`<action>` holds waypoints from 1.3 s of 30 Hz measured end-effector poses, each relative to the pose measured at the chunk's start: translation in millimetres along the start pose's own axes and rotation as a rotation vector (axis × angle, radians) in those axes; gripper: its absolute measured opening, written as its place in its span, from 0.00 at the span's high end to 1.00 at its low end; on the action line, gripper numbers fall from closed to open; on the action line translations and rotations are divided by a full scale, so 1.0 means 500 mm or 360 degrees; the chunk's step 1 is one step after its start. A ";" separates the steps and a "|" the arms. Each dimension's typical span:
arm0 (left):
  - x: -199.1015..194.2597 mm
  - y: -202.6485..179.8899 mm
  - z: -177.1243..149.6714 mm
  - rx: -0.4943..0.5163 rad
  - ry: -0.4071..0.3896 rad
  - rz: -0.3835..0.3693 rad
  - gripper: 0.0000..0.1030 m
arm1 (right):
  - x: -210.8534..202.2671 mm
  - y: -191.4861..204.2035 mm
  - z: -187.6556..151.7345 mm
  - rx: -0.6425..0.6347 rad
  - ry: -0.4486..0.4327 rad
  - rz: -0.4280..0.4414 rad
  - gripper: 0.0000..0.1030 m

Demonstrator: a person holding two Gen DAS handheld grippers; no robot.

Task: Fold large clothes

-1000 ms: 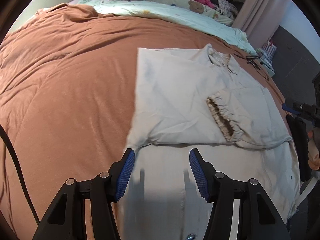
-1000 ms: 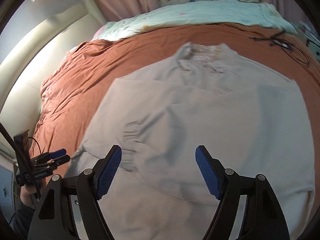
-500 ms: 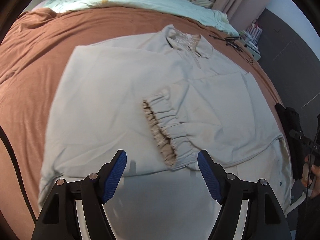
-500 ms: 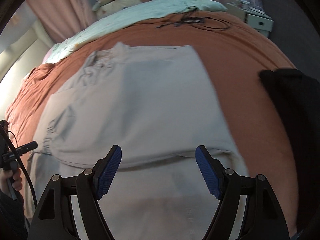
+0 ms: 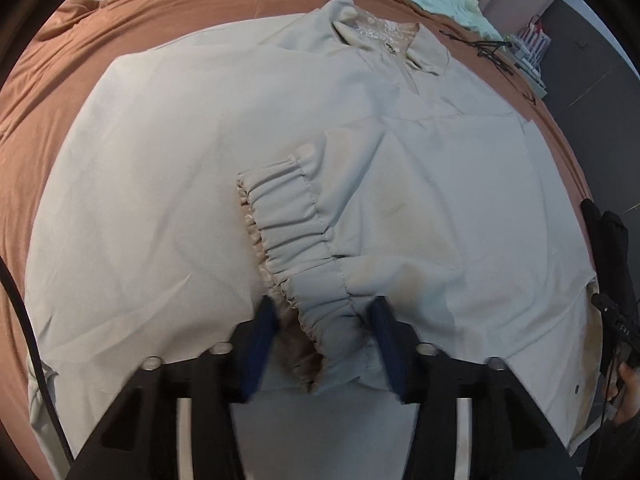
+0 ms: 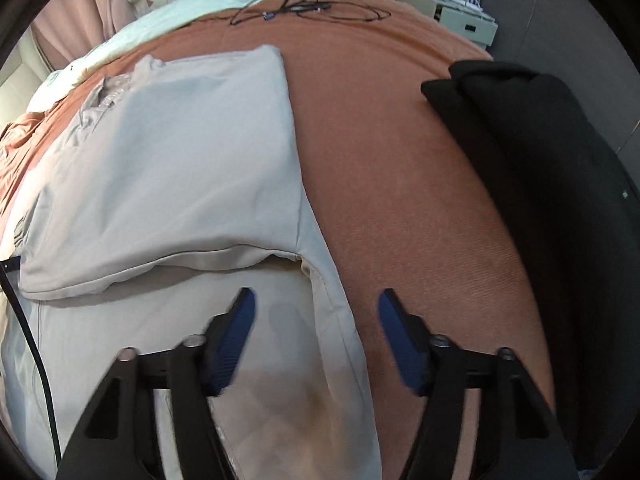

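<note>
We see the beige jacket [image 5: 168, 184] spread flat on the bed [image 5: 168, 20], filling the middle of the left wrist view, with its collar [image 5: 384, 36] in the upper part of the frame. Both sleeves are already folded in over the body, and the gathered cuff [image 5: 296, 240] of one sleeve lies in the centre, running down toward the lower middle.

A second ago the left claw [image 5: 324, 340] was over the plain lower part of the jacket and the cuff was far above it in the picture. Now the cuff end is between its blue pads [image 5: 260, 340]. The jaws were wider half a second ago and they are closing now, but we do not see the pads pressing the cloth yet.

In the right wrist view the right claw [image 6: 314, 336] has come to the right side edge of the jacket [image 6: 336, 300]; before, it looked at the middle of the garment. This edge and some bare bed cover [image 6: 400, 200] are between the jaws, which are closing too, about half wide, with nothing pinched.

We judge that both claws are now in place to take the lower part and start the next fold toward the collar.

A black garment [image 6: 540, 180] lies at the right of this frame, and some cables [image 6: 304, 8] lie in the upper part.
</note>
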State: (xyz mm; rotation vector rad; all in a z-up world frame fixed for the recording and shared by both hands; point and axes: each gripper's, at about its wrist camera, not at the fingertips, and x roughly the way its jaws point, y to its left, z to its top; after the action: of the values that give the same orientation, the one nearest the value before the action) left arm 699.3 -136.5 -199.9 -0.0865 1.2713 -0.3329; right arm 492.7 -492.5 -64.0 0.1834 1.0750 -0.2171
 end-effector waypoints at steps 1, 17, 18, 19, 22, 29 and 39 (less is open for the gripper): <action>-0.001 -0.002 0.003 0.0003 0.0001 -0.0006 0.73 | 0.006 0.002 0.003 0.0010 0.0001 -0.0001 0.55; -0.016 0.034 0.019 -0.0055 -0.0055 -0.0013 0.91 | 0.055 0.016 0.018 0.0084 -0.0013 0.0016 0.71; -0.001 0.040 0.015 -0.0080 -0.0032 -0.0018 0.89 | 0.055 0.018 0.017 0.0082 -0.0004 0.0013 0.71; 0.003 0.045 0.014 -0.0099 -0.0038 -0.0034 0.88 | 0.058 0.008 0.025 0.0077 0.0003 0.0011 0.71; -0.007 0.052 0.012 -0.0128 -0.0033 -0.0057 0.78 | 0.042 -0.002 0.027 0.0061 0.0015 0.0004 0.70; -0.077 0.060 -0.013 -0.0079 -0.0090 -0.0041 0.46 | -0.011 -0.038 -0.004 0.0081 -0.0018 0.0140 0.41; -0.188 0.093 -0.111 -0.0038 -0.0184 0.0014 0.40 | -0.078 -0.081 -0.083 0.0053 -0.0043 0.0153 0.41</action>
State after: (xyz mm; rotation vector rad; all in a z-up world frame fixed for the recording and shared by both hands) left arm 631.9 -58.1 -141.2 -0.1186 1.1612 -0.3011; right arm 428.8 -517.5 -50.6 0.2609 1.0336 -0.1506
